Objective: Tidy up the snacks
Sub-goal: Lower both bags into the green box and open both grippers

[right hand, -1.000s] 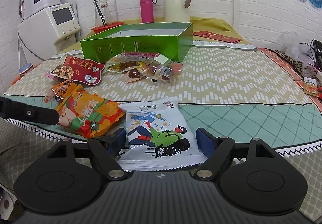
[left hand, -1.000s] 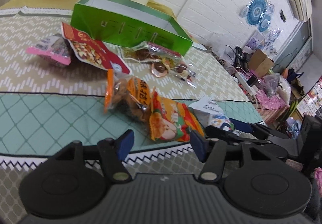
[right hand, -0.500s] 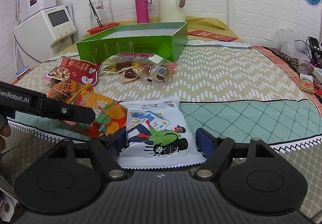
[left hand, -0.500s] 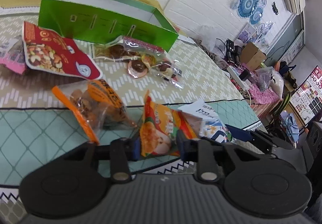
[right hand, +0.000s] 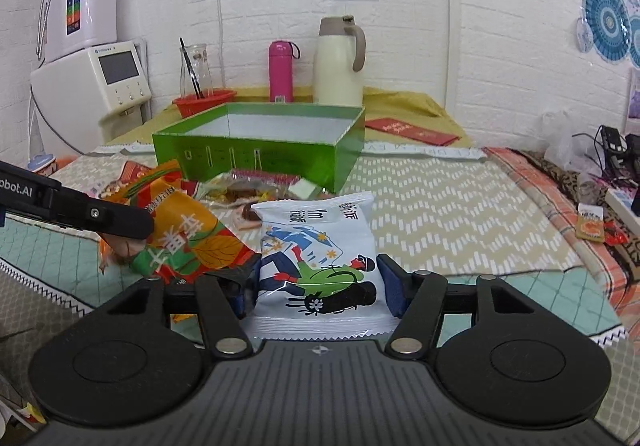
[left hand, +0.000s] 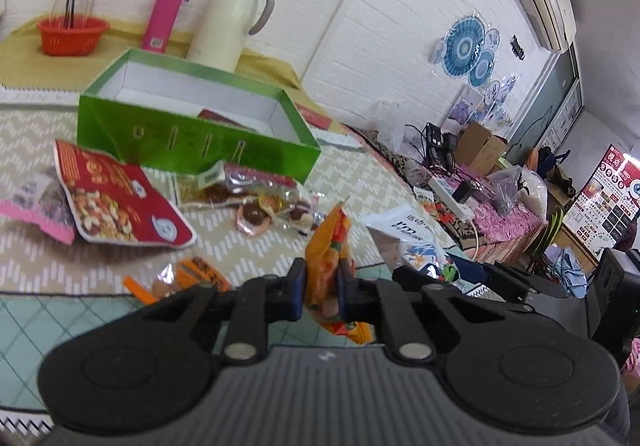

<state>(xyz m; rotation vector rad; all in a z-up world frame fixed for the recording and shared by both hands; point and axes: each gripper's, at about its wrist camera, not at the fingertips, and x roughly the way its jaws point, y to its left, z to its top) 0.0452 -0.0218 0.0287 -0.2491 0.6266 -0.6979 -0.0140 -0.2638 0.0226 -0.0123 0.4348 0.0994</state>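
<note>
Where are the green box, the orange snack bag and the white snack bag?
green box (right hand: 256, 161): right wrist view, front wall.
orange snack bag (left hand: 326, 266): left wrist view, pinched middle.
white snack bag (right hand: 316, 246): right wrist view, printed front.

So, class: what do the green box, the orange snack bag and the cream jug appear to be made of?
Green box: probably cardboard, glossy print outside, plain white inside, thin folded walls.
Orange snack bag: glossy plastic film, crinkled.
Cream jug: smooth hard shell, plastic or coated metal; cannot tell which.
</note>
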